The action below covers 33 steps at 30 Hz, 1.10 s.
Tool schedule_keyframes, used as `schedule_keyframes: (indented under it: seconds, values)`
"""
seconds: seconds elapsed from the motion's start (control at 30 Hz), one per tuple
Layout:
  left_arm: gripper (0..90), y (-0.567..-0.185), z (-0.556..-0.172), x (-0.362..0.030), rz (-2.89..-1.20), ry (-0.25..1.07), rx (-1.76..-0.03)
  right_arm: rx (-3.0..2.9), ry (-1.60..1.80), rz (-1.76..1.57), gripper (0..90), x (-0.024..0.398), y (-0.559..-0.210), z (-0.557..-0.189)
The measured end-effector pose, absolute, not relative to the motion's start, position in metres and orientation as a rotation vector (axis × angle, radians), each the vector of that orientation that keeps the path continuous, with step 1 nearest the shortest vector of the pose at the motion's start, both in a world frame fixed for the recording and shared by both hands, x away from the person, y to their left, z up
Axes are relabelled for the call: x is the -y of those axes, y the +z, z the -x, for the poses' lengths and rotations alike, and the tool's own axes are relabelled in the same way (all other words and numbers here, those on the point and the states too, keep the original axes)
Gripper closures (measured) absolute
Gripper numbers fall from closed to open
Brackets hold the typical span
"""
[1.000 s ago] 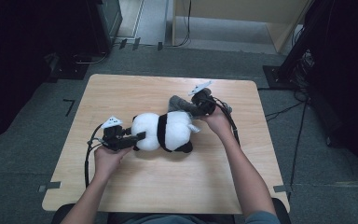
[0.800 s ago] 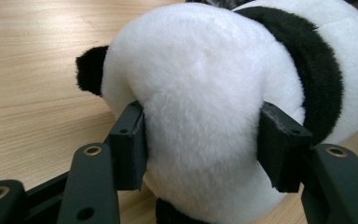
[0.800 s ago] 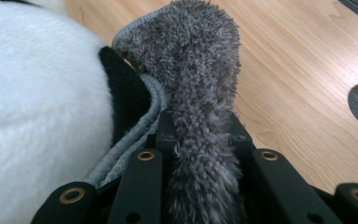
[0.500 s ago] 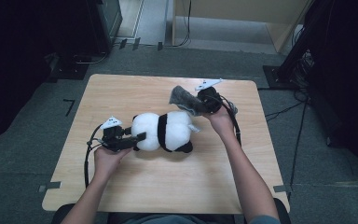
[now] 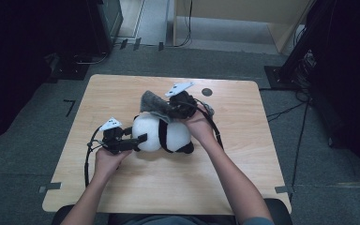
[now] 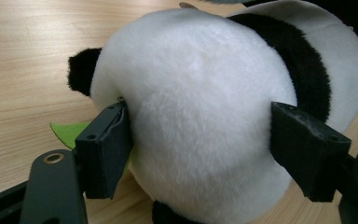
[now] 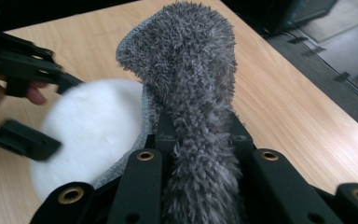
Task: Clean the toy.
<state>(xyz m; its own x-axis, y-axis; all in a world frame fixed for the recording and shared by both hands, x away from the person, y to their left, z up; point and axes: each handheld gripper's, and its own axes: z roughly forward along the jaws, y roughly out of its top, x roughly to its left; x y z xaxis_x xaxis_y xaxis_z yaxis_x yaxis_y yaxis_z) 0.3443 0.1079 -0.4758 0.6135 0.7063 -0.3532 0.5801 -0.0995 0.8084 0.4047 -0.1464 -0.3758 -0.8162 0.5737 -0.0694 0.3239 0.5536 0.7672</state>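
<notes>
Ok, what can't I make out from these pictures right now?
- Black-and-white plush panda: its face, turned away in the left gripper view and too small in the high view.
- Fuzzy grey cloth piece: its lower end, buried between the right tongs.
- Green felt bit: mostly hidden under the panda and behind the left tongs, whose jaws have just been opening around the panda.

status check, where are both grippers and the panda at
Left gripper jaws just been opening, straddling the panda plush. Right gripper shut on grey fuzzy cloth, above the panda. Nothing in the way.
</notes>
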Motion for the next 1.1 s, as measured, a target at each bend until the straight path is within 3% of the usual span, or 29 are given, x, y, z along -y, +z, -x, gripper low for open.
schedule_keyframes:
  seconds: [0.43, 0.7, 1.1]
  values:
    - [25.1, -0.476, -0.344, -0.108, -1.8, 0.151, -1.064, -2.585, 1.101, -0.654, 73.4, 0.099, -0.394, -0.397]
    - [28.9, -0.475, -0.344, -0.107, -1.814, 0.167, -1.066, -2.566, 1.074, -0.704, 73.1, 0.126, -0.394, -0.393]
    - [26.8, -0.476, -0.346, -0.109, -1.792, 0.11, -1.102, -2.472, 1.067, -0.781, 72.9, 0.177, -0.386, -0.381]
